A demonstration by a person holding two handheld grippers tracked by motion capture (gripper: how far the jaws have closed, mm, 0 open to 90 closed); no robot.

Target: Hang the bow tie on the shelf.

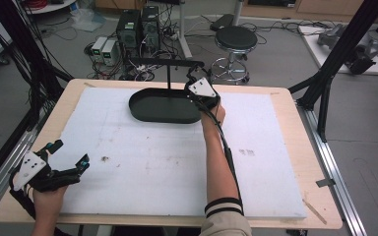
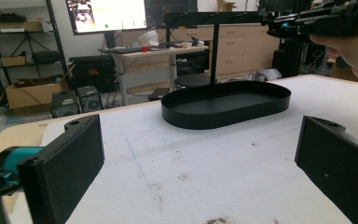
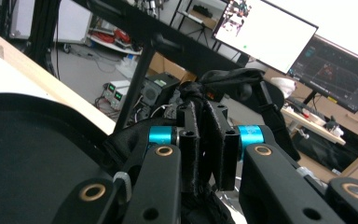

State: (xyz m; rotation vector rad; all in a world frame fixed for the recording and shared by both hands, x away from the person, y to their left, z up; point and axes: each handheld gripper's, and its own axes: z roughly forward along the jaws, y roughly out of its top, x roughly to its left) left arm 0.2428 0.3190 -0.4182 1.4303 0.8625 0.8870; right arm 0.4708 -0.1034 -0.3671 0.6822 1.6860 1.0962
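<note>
Left gripper idle near you, jaws released.
Your right gripper clenches a black cloth at the tray's far right rim.

Even indoor light, slightly soft, overexposed monitors.
</note>
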